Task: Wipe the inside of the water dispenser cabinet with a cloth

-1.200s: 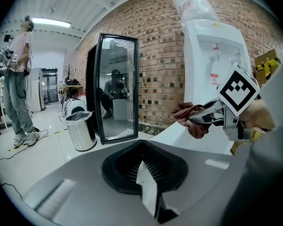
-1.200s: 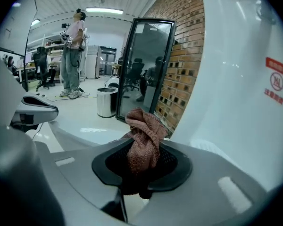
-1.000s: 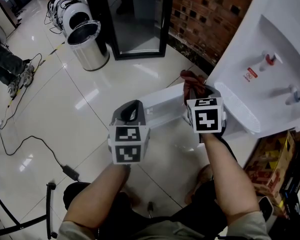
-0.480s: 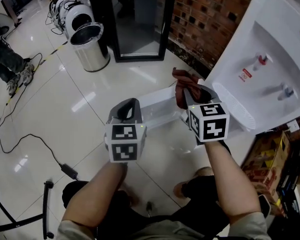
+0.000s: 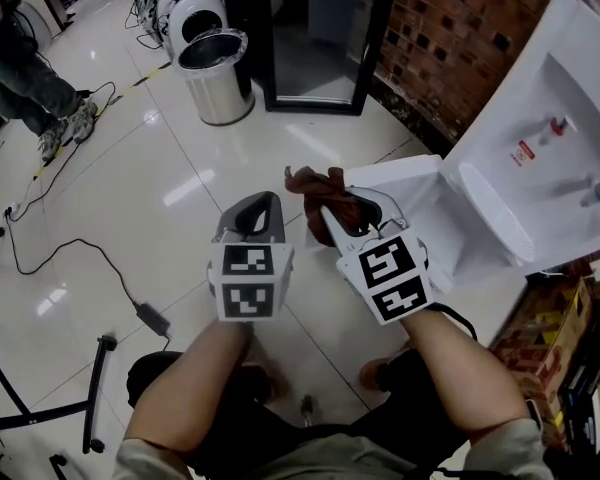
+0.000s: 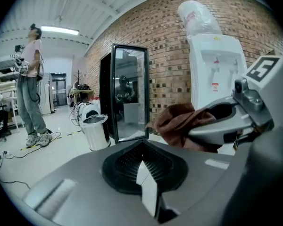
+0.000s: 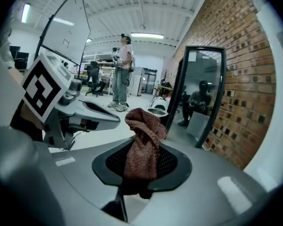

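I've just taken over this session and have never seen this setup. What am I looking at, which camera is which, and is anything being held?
There is no robot here: a person holds a hand-held claw in each hand. The head view looks down from a camera on their head. The left and right gripper views come from a camera riding on each claw. The left claw is shut and empty. The right claw grips a reddish-brown cloth. The white water dispenser stands at the right against a brick wall. A steel bin stands on the tiled floor beyond.
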### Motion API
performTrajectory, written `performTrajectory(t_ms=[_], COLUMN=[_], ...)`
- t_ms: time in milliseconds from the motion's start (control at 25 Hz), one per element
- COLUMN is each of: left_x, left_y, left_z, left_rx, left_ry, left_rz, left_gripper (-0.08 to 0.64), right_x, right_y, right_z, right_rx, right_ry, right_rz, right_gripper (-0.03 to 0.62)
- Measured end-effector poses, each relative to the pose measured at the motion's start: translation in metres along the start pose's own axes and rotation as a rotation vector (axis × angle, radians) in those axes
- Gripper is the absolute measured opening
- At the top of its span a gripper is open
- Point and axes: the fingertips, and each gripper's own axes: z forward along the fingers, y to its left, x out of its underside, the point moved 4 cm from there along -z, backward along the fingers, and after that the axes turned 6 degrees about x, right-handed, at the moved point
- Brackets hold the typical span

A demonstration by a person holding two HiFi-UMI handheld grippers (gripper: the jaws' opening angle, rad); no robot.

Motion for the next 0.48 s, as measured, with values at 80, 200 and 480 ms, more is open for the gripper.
performTrajectory(t_ms=[80, 200, 480], left_x=[0.0, -0.002, -0.002], left_y=[0.0, -0.004, -0.008], left_z=[0.002, 0.004, 0.009], left_rx=[0.003, 0.014, 0.027], left_ry=[0.001, 0.001, 0.007], left_rz=[-0.001, 0.002, 0.009], left_gripper=[0.0, 0.0, 0.0], right_x=[0.007, 0.016, 0.04], right_y=[0.012, 0.022, 0.028], right_z=[0.007, 0.013, 0.027], right_rx=[-0.023, -0.036, -0.034], right_ry=[0.024, 0.05, 0.108], right_rz=[-0.029, -0.049, -0.094], right_gripper=[0.11, 0.11, 0.11])
